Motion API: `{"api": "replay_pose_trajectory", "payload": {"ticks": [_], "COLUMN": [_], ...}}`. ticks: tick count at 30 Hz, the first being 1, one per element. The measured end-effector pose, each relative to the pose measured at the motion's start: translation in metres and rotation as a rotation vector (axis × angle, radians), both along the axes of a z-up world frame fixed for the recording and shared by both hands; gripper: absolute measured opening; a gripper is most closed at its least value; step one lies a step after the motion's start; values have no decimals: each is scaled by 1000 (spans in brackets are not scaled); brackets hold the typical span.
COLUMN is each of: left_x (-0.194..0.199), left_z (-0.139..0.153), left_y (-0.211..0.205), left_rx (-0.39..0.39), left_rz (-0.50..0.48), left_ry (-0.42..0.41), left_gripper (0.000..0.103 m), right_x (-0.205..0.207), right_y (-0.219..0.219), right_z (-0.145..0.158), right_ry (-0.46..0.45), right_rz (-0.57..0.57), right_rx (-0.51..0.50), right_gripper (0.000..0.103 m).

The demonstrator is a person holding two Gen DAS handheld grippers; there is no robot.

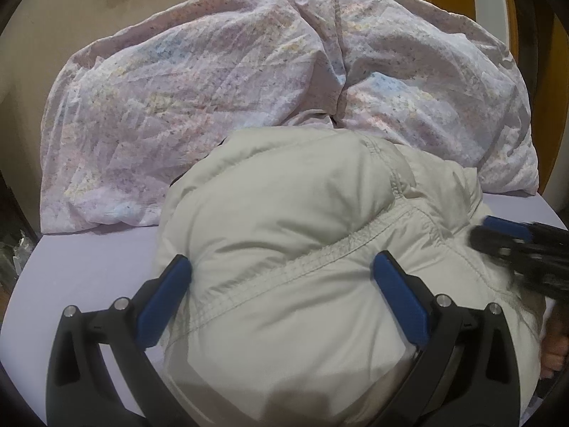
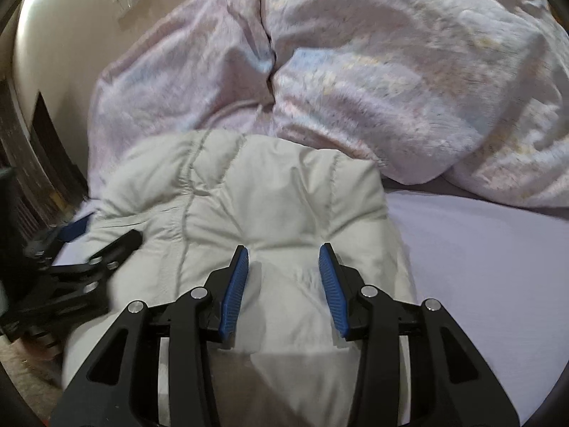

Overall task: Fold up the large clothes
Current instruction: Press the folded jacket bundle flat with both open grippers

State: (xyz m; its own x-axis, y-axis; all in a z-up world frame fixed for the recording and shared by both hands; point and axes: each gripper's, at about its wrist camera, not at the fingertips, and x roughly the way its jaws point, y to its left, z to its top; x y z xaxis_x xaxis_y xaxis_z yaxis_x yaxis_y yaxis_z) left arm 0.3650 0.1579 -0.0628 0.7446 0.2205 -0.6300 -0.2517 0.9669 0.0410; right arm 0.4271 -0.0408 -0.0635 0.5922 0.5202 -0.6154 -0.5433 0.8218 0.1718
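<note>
Pale-grey puffy quilted jacket (image 1: 302, 249) bundled, stitched seams showing.

soft, even indoor light falls on the bed, dim at the margins where both fisheye views curve into black corners. the left wrist view is fairly sharp on the pale jacket (image 1: 284, 249), though the right gripper (image 1: 526, 252) smears with motion blur at its edge. the right wrist view is softer throughout: the floral duvet (image 2: 391, 89) loses its print to blur. a faint grey shadow lies on the jacket near each lens. no glare anywhere.
</note>
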Motion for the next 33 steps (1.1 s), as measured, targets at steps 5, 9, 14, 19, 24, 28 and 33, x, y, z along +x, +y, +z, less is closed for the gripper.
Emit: {"api": "replay_pose_trajectory", "payload": {"ticks": [5,9,14,19,24,28,33], "left_x": [-4,-13,-22,-20,-24,-29,-44], "left_z": [6,19,16,7,4,8,11], "left_y": [-2,0,5,-2,-3,1,0], "left_rx": [1,-44,-86,-30,-22,-48,-96], "left_rz": [3,-6,-17,-3,-1,4,5], "left_ry": [3,23,39,51,38,35,25], "left_gripper": [101,101,101,101,101,101,101], "right_x": [-12,-9,-13,-18,-20,-23,-31], "right_y": [-8,-7,-14,-15,-17,-27,-37], "right_z": [-13,-21,-27,-21,-26,-16,-16], "right_ry": [6,25,35,29,18,52,54], "right_rz": [4,2,-7,-29,-27,-36,-24], "right_rx": [-70,-72,-32,-30,-26,24,35], "right_gripper": [44,44,44,45,45,45,45]}}
